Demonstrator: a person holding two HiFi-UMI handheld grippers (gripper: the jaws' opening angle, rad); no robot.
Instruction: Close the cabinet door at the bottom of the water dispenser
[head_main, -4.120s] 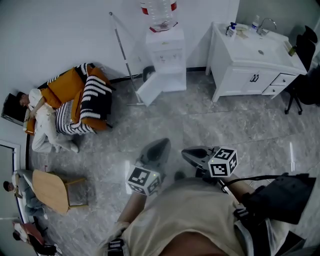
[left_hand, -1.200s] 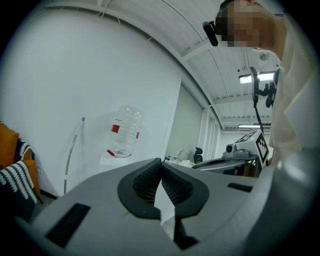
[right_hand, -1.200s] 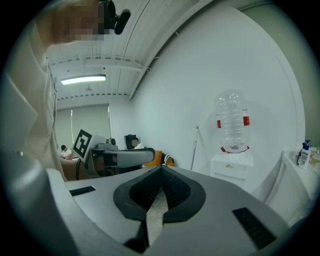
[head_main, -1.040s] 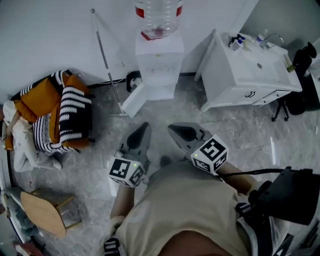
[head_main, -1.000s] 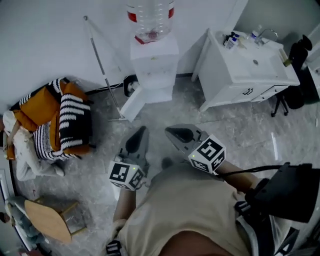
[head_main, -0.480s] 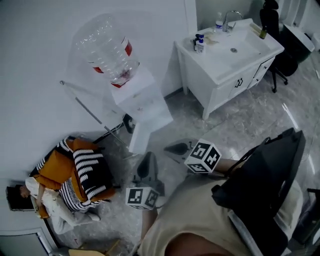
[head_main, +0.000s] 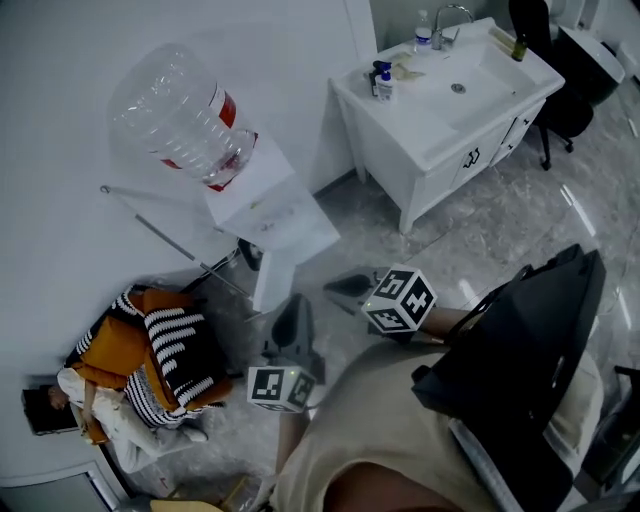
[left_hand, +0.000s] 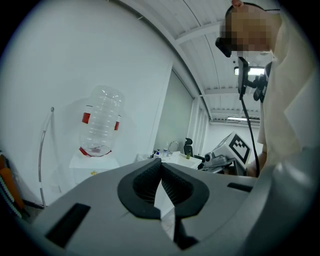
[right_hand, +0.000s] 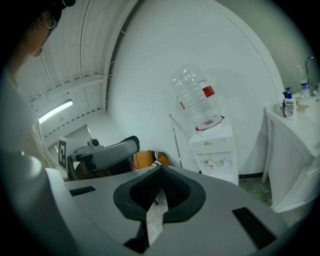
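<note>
The white water dispenser (head_main: 270, 205) stands against the wall with an empty clear bottle (head_main: 180, 115) on top. Its bottom cabinet door (head_main: 268, 280) hangs open, swung out toward the floor side. My left gripper (head_main: 293, 303) is shut and empty, a short way in front of the door. My right gripper (head_main: 337, 290) is beside it, also shut with nothing held. In the left gripper view the shut left gripper (left_hand: 161, 170) points past the dispenser (left_hand: 90, 165). In the right gripper view the right gripper (right_hand: 160, 171) faces the dispenser (right_hand: 215, 150).
A white vanity with a sink (head_main: 440, 100) stands to the right of the dispenser. A thin pole (head_main: 170, 240) leans on the wall at the left. An orange and striped armchair (head_main: 150, 350) and a person on the floor (head_main: 90, 400) are further left. A black bag (head_main: 520, 350) hangs at my side.
Both grippers have moved across the floor toward the dispenser, which is now nearer and tilted in the head view. Both stay shut.
</note>
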